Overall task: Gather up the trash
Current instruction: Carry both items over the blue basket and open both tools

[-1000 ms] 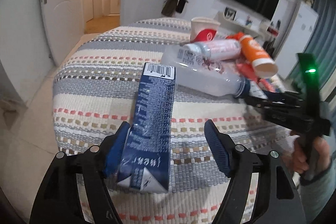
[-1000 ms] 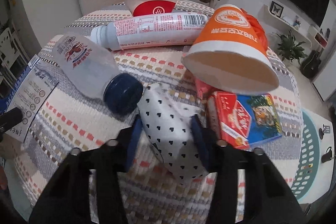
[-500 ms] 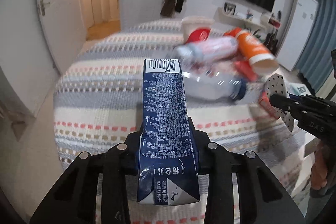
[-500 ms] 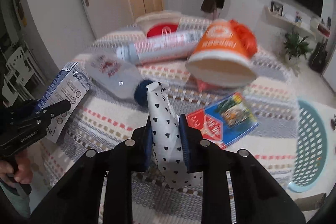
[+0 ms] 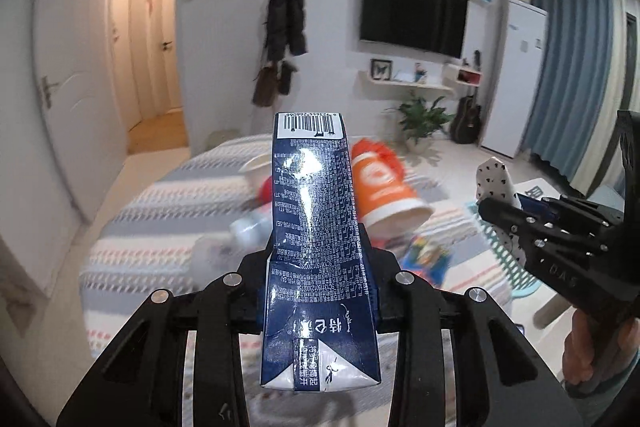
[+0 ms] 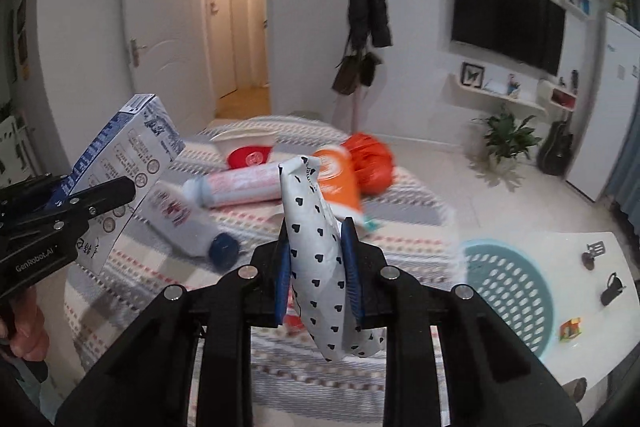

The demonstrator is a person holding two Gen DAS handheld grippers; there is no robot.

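My left gripper (image 5: 318,275) is shut on a dark blue milk carton (image 5: 314,211) and holds it raised above the striped table; the carton also shows in the right wrist view (image 6: 128,163). My right gripper (image 6: 318,259) is shut on a white packet with black hearts (image 6: 320,247), also lifted; the packet shows in the left wrist view (image 5: 496,179). On the table lie an orange cup (image 5: 384,187), a clear bottle with a blue cap (image 6: 188,223), a white tube bottle (image 6: 240,185) and a red-and-white bowl (image 6: 248,151).
A teal perforated basket (image 6: 508,287) stands on the floor to the right of the table. An orange bag (image 6: 370,159) lies behind the cup. A colourful flat pack (image 5: 424,255) lies near the table's right edge. A plant and guitar stand by the far wall.
Both grippers closed on their items, carton left and heart packet right, and lifted them off the table. Both views have risen and tilted up to show the room.
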